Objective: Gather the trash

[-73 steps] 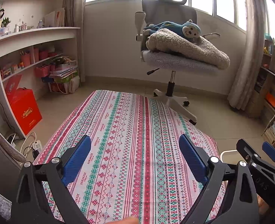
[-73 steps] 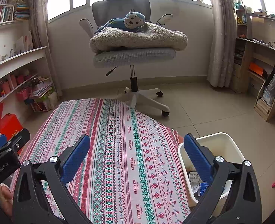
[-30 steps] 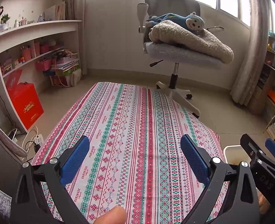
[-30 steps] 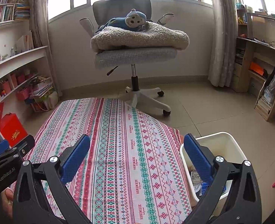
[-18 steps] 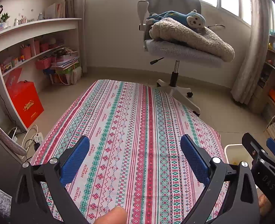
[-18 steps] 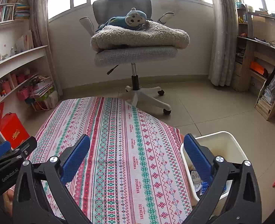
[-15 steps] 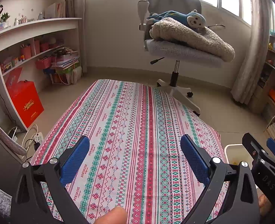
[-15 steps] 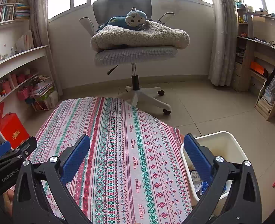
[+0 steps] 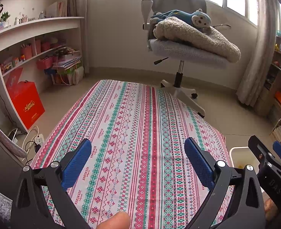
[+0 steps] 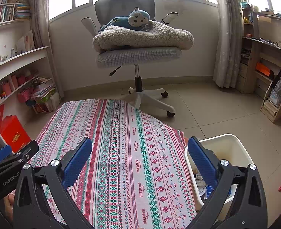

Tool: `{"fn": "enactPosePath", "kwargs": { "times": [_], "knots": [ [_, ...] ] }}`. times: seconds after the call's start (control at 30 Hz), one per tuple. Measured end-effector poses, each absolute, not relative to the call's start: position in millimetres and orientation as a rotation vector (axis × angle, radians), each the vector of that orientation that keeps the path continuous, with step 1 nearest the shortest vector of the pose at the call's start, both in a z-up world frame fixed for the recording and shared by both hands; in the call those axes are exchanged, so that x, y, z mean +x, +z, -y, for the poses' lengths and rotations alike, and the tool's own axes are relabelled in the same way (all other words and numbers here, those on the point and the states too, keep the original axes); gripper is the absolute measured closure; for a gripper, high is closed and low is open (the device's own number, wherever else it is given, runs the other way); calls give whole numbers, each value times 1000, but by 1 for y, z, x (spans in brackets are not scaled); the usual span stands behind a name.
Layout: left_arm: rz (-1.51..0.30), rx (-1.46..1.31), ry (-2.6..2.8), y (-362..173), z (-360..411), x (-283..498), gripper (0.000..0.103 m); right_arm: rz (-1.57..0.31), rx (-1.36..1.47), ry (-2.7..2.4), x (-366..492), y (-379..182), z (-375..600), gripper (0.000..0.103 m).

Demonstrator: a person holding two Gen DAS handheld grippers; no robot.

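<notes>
A table with a red, green and white patterned cloth (image 9: 136, 133) (image 10: 125, 148) lies below both grippers, with no loose item on it. A white bin (image 10: 234, 148) stands on the floor off the table's right edge, with paper scraps and a blue packet (image 10: 209, 189) inside; its rim shows in the left wrist view (image 9: 236, 152). My left gripper (image 9: 137, 164) is open and empty above the near part of the table. My right gripper (image 10: 139, 162) is open and empty beside it, its right finger (image 10: 201, 160) in front of the bin.
A grey office chair (image 10: 138, 55) with a folded blanket and a blue monkey toy (image 10: 134, 20) stands beyond the table's far end. White shelves (image 9: 31, 43) and a red bag (image 9: 25, 105) are on the left. Wooden shelves (image 10: 264, 66) are on the right.
Both grippers have stayed open and empty. The left wrist view has shifted slightly, with the chair a little higher and farther right in frame; the right view is nearly unchanged.
</notes>
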State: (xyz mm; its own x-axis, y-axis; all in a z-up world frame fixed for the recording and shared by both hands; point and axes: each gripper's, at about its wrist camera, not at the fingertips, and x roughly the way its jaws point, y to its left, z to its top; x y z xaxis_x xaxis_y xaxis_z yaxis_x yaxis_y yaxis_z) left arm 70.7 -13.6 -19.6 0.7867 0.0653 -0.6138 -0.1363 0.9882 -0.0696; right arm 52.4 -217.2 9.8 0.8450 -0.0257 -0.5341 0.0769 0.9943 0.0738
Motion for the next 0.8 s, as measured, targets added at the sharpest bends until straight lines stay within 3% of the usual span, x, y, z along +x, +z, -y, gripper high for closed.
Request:
{"fn": "enactPosePath", "kwargs": {
  "times": [0.8],
  "knots": [
    [-663,-121,96,-21,14,71,8,-563,93,-54,53,11,217,7]
  ]
}}
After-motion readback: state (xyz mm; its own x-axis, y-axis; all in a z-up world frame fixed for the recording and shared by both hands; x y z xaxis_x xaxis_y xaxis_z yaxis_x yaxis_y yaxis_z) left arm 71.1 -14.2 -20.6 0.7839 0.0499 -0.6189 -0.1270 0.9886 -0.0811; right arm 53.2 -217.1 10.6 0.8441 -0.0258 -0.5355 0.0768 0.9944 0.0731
